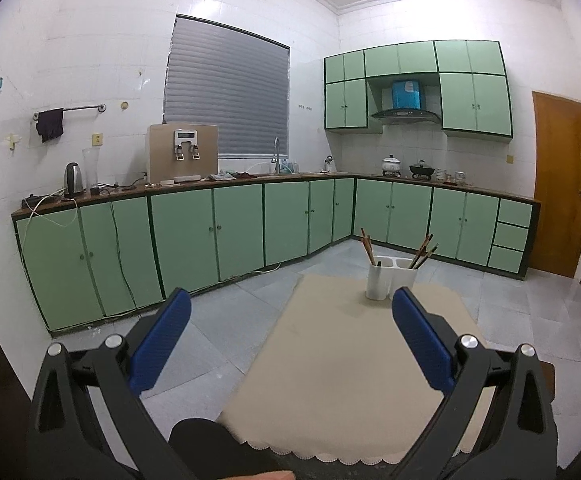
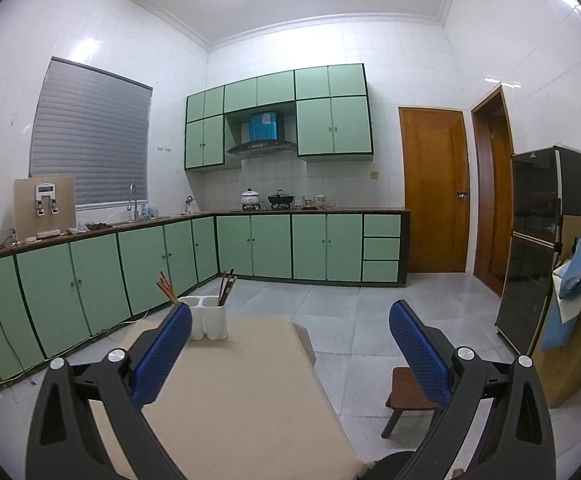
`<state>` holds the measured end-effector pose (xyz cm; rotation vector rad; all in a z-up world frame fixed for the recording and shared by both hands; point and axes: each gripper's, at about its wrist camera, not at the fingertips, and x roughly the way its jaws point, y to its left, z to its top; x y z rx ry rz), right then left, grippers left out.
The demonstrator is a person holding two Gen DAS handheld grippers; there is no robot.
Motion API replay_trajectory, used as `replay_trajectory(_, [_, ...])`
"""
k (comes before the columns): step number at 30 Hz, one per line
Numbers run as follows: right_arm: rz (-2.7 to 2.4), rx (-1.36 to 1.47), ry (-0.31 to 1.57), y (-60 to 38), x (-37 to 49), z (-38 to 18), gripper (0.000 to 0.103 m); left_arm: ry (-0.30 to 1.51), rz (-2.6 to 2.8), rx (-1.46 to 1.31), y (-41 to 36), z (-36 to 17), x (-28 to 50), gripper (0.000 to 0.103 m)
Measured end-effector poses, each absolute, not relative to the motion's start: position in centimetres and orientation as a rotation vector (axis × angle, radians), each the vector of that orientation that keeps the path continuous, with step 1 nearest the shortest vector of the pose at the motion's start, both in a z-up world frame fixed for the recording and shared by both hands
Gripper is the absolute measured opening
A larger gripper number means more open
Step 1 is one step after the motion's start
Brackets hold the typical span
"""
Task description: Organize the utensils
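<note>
1. The left gripper (image 1: 290, 308) is hovering above the near part of the worktop (image 1: 342, 380), its blue-padded jaws spread wide and gripping nothing.
2. The right gripper (image 2: 290, 320) is likewise hanging over the worktop (image 2: 242, 380), its jaws standing wide apart and empty.
3. The white utensil holder (image 1: 390, 278) is standing upright at the far end of the worktop, at about 1 o'clock in the left wrist view; in the right wrist view the same holder (image 2: 208, 322) is sitting at about 11 o'clock, partly hidden behind the left blue pad.
4. Reddish-brown chopsticks (image 1: 367, 248) are leaning out of the holder's left compartment, tilting toward 11 o'clock; they are showing in the right view too (image 2: 166, 288).
5. Darker chopsticks (image 1: 422, 254) are poking out of the right compartment, tilting toward 1 o'clock; in the right view they (image 2: 226, 286) are standing nearly upright.
6. A beige cloth with a scalloped near edge is covering the worktop, which is lying bare apart from the holder.
7. A small wooden stool (image 2: 410, 398) is standing on the tiled floor just beside the worktop, at 4 o'clock in the right view.
8. Green cabinets (image 1: 186, 232) are running along the walls behind.
</note>
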<state>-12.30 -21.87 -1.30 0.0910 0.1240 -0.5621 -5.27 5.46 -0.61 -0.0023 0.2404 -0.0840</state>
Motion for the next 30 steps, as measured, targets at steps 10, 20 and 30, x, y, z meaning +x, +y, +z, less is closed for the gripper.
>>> replay_trajectory(10, [-0.551, 0.089, 0.138, -21.7, -12.2, -1.5, 0.097, 0.224, -0.065, 0.0, 5.2, -0.2, -5.4, 0.098])
replay_trajectory(20, [-0.55, 0.093, 0.143, -21.8, -12.5, -1.5, 0.097, 0.205, -0.044, 0.011, 4.8, 0.1, -5.8, 0.098])
replay_trajectory(30, [-0.553, 0.098, 0.136, -21.9, -12.5, -1.5, 0.097, 0.199, -0.035, 0.009, 4.5, 0.4, -5.9, 0.098])
